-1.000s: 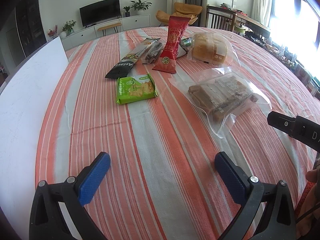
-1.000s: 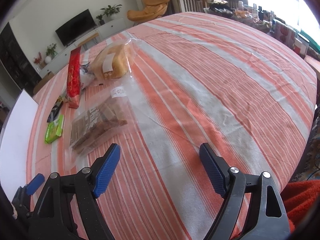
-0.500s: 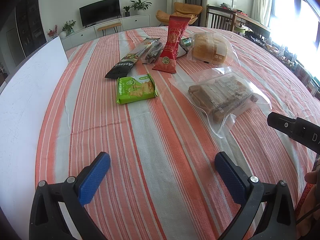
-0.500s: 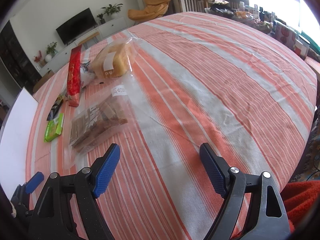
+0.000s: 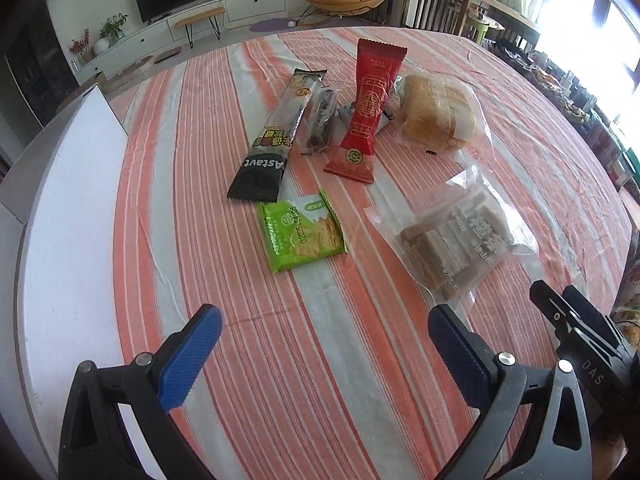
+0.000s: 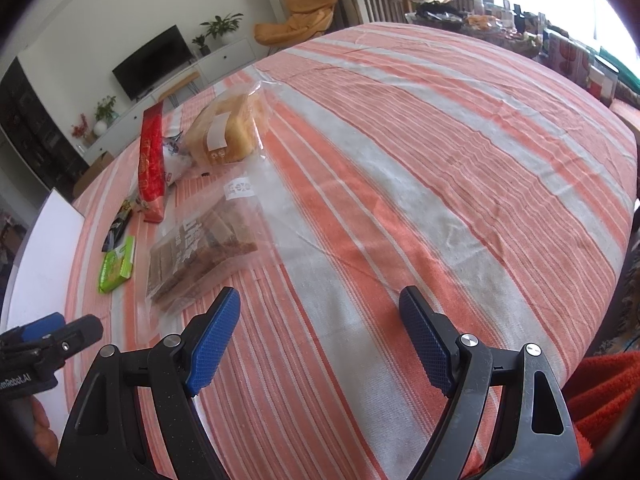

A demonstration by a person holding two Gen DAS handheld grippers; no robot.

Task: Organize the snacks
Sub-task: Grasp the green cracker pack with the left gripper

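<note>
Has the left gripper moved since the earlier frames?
Yes. The left gripper has advanced toward the green cracker packet, which sits nearer its fingers now.

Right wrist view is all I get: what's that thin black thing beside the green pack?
Observer: A long black packet; the left wrist view shows "Astavt" printed on its near end.
Visitor: Is anything hidden from me?
Observer: Yes, a dark snack in clear wrap lies between the black packet and the red packet.
Visitor: And what's poking in at my left edge?
Observer: That is the left gripper; its fingers stand wide apart with nothing between them, over the striped cloth.
</note>
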